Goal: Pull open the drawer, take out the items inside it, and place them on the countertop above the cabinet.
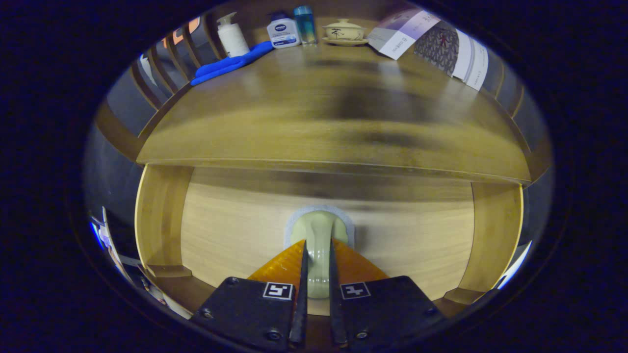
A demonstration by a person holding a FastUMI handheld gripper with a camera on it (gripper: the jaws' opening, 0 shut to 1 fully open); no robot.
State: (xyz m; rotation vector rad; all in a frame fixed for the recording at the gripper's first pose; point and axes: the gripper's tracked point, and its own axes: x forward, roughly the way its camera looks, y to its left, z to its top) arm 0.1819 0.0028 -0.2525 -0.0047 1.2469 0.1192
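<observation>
Home-like booth, wooden cabinet countertop [333, 122] with lotion bottles [233, 35], lidded teacup [343, 30], booklets [431, 41]

Wooden cabinet [157, 220] with pale side panels, topped by a broad brown countertop [333, 122] with a dull sheen and a dark blur across the middle. Along the far edge, left to right: blue cloth [230, 63], white pump bottle [231, 35], white and blue bottle [283, 31], small blue container [305, 23], lidded ceramic cup on a saucer [343, 31], printed booklets [431, 41]. Wooden slats [162, 73] at far left. Dim, warm light.
</observation>
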